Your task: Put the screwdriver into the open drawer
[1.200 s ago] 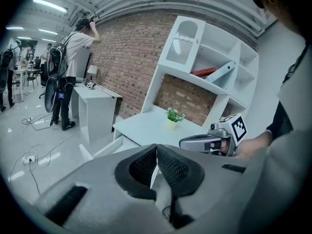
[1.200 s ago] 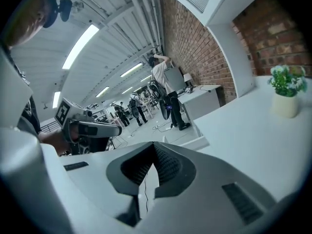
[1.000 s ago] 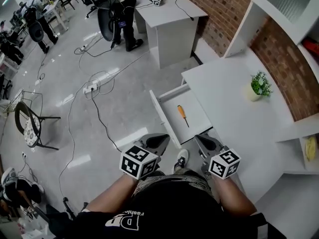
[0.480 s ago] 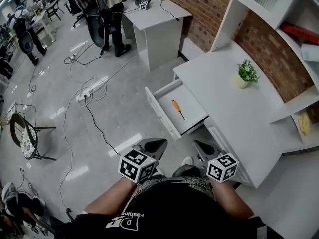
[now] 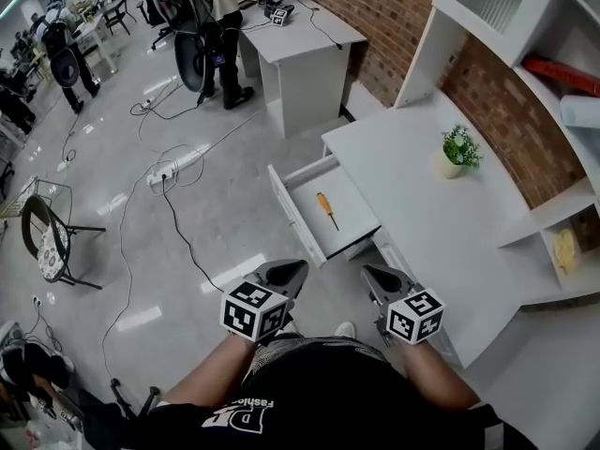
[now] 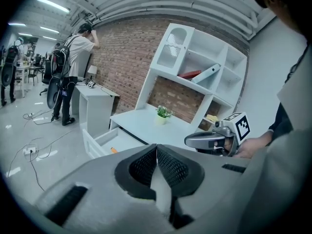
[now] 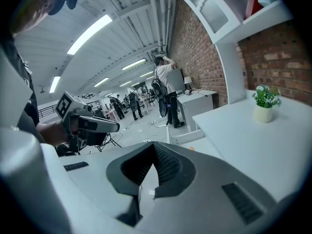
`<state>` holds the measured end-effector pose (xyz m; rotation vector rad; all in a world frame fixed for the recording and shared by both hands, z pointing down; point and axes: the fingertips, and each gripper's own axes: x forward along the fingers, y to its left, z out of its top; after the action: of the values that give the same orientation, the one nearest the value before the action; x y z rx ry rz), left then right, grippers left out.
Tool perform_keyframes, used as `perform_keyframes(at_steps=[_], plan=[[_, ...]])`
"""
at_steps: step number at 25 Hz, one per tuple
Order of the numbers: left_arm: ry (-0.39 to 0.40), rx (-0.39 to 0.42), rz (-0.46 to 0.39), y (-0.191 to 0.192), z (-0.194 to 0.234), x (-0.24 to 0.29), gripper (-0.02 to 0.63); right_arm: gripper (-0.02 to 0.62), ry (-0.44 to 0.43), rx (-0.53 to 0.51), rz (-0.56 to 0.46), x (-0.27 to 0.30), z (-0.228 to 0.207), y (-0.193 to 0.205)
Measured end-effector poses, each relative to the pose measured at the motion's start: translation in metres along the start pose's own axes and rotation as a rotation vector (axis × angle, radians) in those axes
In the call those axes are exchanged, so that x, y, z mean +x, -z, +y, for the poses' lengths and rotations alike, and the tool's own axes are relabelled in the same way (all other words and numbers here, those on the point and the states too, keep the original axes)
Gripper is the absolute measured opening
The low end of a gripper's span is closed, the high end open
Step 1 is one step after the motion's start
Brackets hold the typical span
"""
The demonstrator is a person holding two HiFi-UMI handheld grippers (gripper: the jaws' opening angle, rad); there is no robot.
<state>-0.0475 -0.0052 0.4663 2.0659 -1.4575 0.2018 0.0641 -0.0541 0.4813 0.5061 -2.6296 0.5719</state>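
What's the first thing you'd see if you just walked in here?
Probably the orange screwdriver, lying alone in the open drawer of the white desk. Next, the left gripper and right gripper low in the head view, each with a checkered cube, jaws shut and empty. A little green plant sits on the desk.

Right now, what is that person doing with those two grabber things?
A person stands by a white desk, holding a gripper in each hand. The left gripper and the right gripper are both shut and empty, held close to the person's body. The orange-handled screwdriver already lies inside the open drawer, so nothing is being carried at this moment.
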Motion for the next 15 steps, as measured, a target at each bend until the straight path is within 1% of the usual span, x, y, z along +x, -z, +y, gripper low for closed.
perform_keyframes(at_steps=[6,8,12,15], plan=[[-0.004,0.033,0.011,0.001,-0.025,0.014,0.018,0.003,-0.016,-0.001,-0.004,-0.023,-0.008,0.008],[-0.012,0.024,0.02,0.005,-0.028,0.018,0.018,0.005,-0.02,0.004,-0.002,-0.029,-0.011,0.013],[-0.008,-0.019,0.029,0.008,-0.035,0.018,0.018,0.003,-0.023,0.005,0.003,-0.039,-0.012,0.018],[-0.01,0.004,0.039,0.008,-0.04,0.019,0.018,0.003,-0.02,0.005,-0.003,-0.043,-0.014,0.018]])
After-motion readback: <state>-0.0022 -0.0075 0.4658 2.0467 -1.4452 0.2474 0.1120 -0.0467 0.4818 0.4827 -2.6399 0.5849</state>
